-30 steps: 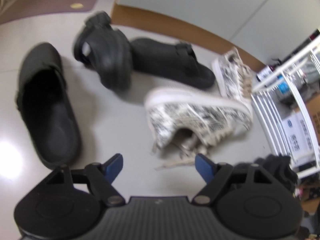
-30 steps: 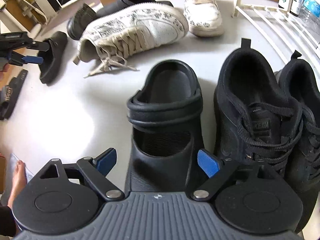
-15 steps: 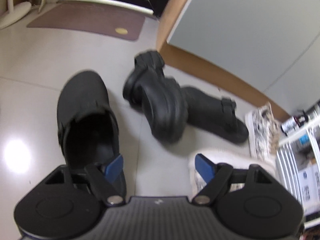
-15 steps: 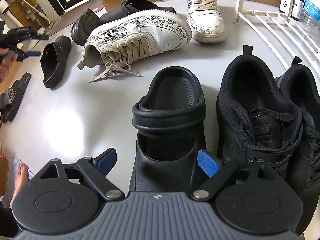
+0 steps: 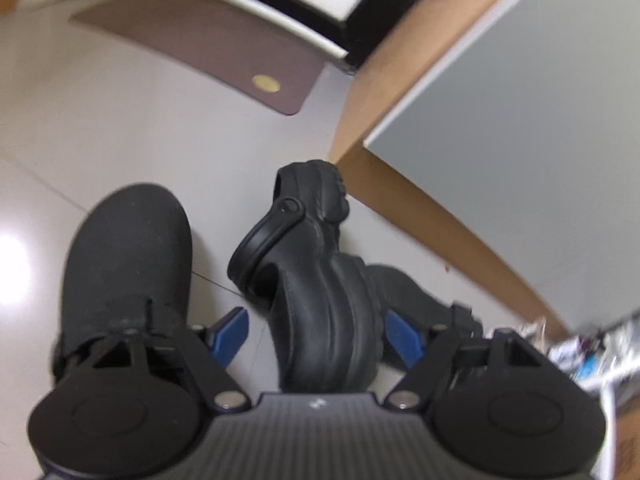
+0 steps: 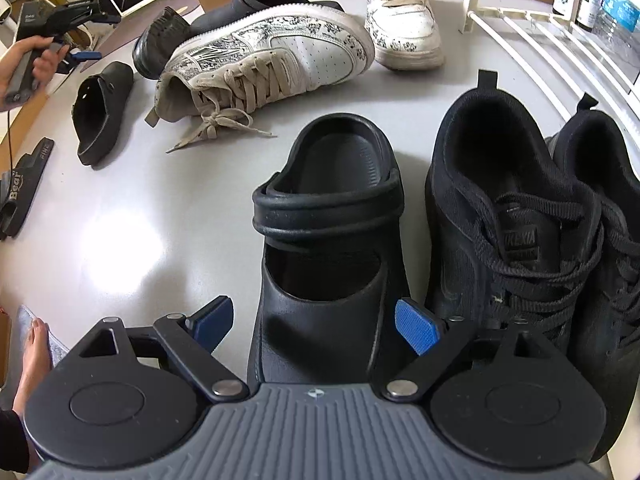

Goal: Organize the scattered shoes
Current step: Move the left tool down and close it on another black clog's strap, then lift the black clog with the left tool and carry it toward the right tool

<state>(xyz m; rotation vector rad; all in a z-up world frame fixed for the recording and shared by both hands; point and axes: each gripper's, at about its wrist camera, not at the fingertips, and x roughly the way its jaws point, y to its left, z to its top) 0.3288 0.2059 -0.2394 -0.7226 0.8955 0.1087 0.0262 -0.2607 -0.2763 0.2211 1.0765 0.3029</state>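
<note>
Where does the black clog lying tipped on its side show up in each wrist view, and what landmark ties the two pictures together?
Left wrist: tipped clog at centre, between the closing jaws of the left gripper, not yet pinched.
Right wrist: upper left, behind the patterned sneaker.
Shared landmark: the black mule beside it.

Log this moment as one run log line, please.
left gripper: closing around tipped black rubber clog, not yet gripped | right gripper: open over upright black rubber clog | shoes scattered
</note>
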